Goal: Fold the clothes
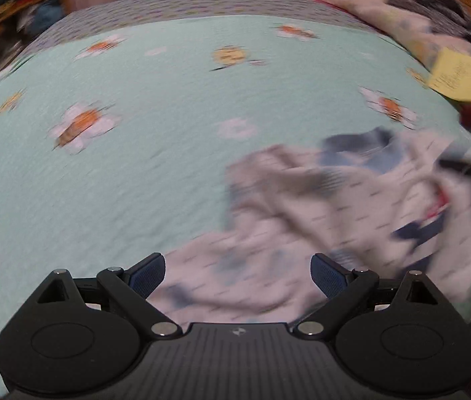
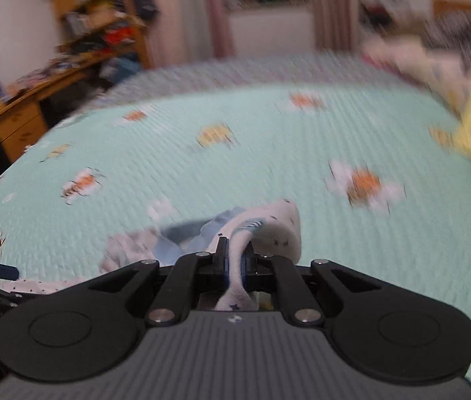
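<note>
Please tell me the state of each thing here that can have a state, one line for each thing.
White patterned garment: crumpled on the bed, not yet folded, one edge pinched.
Right gripper: shut on the garment's fabric.
Left gripper: open, over the garment, holding nothing.
Mint bedspread: spread flat.
Yellow folded item: lying at the bed's edge.

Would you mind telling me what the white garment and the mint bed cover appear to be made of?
The white garment looks like soft knit cotton, matte: it drapes limply and bunches where the right hand-held gripper pinches it. The mint bed cover seems to be quilted fabric, judging by its fine stitched ribbing and printed flowers; blur leaves both uncertain.
</note>
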`<state>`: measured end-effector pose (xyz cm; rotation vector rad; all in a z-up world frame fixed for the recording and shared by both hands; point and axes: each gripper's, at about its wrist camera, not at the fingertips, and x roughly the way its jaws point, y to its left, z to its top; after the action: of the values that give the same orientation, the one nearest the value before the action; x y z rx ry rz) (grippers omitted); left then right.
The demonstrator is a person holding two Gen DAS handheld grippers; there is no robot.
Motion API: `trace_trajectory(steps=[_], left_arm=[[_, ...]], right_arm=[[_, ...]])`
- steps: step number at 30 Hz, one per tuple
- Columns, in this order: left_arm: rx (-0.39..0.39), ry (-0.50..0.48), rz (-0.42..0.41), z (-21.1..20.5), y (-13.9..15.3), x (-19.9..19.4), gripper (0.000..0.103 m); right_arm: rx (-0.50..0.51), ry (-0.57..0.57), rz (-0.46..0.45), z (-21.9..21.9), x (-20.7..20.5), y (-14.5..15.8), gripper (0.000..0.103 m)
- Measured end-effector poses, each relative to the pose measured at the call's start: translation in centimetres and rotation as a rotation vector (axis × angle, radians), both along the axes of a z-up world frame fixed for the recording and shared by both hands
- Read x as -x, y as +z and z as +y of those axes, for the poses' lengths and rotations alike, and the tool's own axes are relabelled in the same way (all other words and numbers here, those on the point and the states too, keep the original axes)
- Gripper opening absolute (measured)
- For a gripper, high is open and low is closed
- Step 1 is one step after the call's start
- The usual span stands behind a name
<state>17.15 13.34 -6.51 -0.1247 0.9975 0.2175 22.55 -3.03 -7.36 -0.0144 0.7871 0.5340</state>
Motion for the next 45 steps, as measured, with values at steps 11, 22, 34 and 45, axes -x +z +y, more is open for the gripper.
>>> trace_trajectory(steps=[11,22,34,45], left_arm=[[0.039,-0.034,0.132,-2.7,-2.6,-4.8,0.095],[-0.054,-0.083,0.179,-6.0,-1.9,-3.9,0.095],[-0.181,-0.089,0.229,-8.2,-1.7,-3.9,0.096],[-0.107,-0.104,0.288,-7.7,-4.7,-1.4,0.093]], right_arm=[[0.050,-0.046,0.092,-2.3,4.8,0.8,0.077],[0.129,-0.017,0.138,-2.0,4.3,-0.4,0.077],[0.107,-0.038,0.161,-3.3,3.8,-0.5,0.077],[-0.011,0.061,0.204,-6.8,5.9,-2.8,0.077]])
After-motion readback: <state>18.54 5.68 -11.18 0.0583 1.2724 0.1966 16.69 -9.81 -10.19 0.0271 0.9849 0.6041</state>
